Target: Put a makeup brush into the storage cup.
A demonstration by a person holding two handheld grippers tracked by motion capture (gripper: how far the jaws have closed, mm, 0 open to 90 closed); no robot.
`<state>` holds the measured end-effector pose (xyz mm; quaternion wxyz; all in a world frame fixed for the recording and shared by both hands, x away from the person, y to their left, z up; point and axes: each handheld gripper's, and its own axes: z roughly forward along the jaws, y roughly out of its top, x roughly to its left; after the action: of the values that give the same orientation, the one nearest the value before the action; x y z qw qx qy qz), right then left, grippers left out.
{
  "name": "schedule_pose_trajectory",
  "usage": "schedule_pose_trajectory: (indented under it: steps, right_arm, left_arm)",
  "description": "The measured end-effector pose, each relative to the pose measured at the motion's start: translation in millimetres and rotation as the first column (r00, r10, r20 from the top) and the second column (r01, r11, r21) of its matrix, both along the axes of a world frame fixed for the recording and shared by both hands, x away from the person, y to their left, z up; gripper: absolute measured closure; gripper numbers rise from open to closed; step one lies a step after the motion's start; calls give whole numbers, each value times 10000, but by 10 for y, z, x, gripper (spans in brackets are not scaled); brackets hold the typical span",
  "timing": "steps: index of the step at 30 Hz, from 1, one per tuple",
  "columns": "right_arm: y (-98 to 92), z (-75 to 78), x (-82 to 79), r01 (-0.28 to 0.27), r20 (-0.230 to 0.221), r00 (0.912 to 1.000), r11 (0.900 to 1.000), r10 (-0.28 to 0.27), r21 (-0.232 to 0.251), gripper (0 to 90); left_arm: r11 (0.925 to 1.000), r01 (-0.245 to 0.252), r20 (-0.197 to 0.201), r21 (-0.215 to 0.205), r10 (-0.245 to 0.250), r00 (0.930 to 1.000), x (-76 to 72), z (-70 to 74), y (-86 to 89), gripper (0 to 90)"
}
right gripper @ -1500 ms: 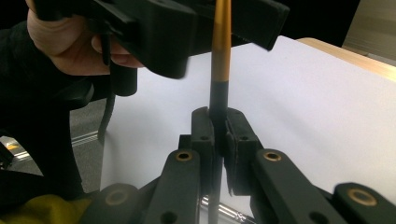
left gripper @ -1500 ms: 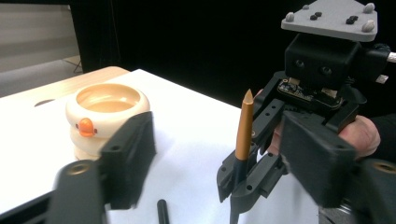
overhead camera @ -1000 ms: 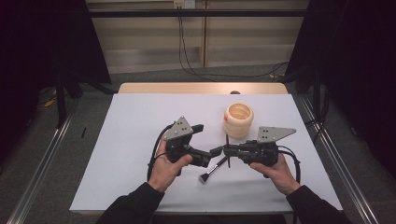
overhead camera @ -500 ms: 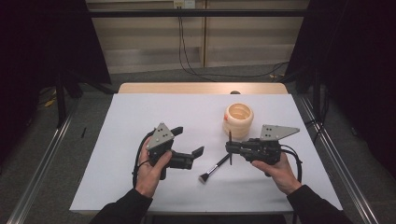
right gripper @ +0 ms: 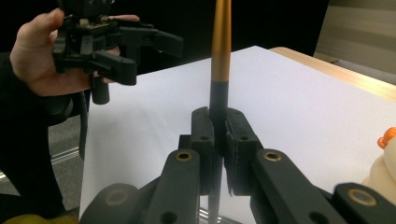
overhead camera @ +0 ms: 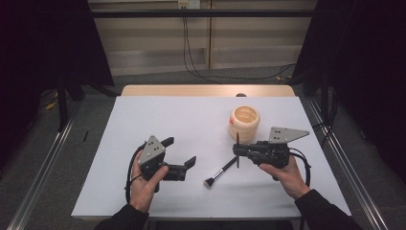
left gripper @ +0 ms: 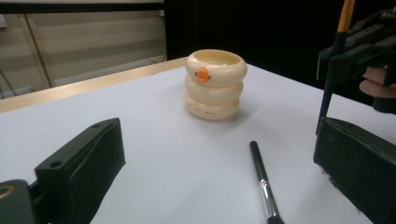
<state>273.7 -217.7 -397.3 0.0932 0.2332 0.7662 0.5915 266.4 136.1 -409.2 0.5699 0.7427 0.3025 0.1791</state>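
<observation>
A cream, ring-stacked pot with an orange beak stands right of the table's middle. My right gripper is shut on a thin brush with an orange and black handle, held upright. A second, black-handled brush lies flat on the white table, bristles toward the person. My left gripper is open, low over the table to the left of that lying brush, nothing between its fingers.
The pot's edge lies close to the right gripper's right side. A wooden strip runs along the table's far edge. Dark curtains and metal rails flank the table. A hand holds each gripper from the near edge.
My left gripper has drawn away from the right one, moving left and a little lower. The right gripper and its upright brush have stayed put, as has the lying brush.
</observation>
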Motion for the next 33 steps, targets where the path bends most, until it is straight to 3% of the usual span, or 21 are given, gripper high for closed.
schedule_pose_trajectory:
  steps: [3,10,11,13,14,17,22,31,33]
  right_arm:
    - [-4,9,-2,90,45,9999,10000,-90,-35,841]
    - [-6,10,6,130,60,9999,9999,-129,-68,841]
    - [-10,15,5,140,56,9999,9999,-139,-53,841]
    - [-22,28,5,180,117,9998,9998,-180,-63,841]
    - [-27,29,8,177,91,9998,9998,-176,-26,841]
    - [-43,29,22,285,136,9995,9996,-284,-53,841]
    - [-59,55,41,366,223,9991,9993,-366,-4,841]
    - [-119,156,109,678,463,9966,9977,-679,36,841]
    - [-142,181,137,759,552,9956,9971,-762,73,841]
  left_arm:
    - [9999,-152,39,-44,152,9999,-50,-39,99,14]
    - [9973,-612,-459,-398,594,9972,-119,-120,297,15]
    - [9977,-661,-182,-161,658,9977,-168,-126,317,15]
    - [9975,-704,7,-37,704,9975,-215,-137,354,14]
    - [9974,-697,-18,-205,697,9976,-231,-150,381,14]
    - [9950,-987,91,-171,988,9951,-232,-203,441,9]
    - [9964,-849,151,72,848,9963,-203,-278,474,11]
    - [9972,-728,-156,-147,725,9972,-199,-305,484,11]
    - [9976,-688,11,-59,688,9976,-199,-296,494,12]
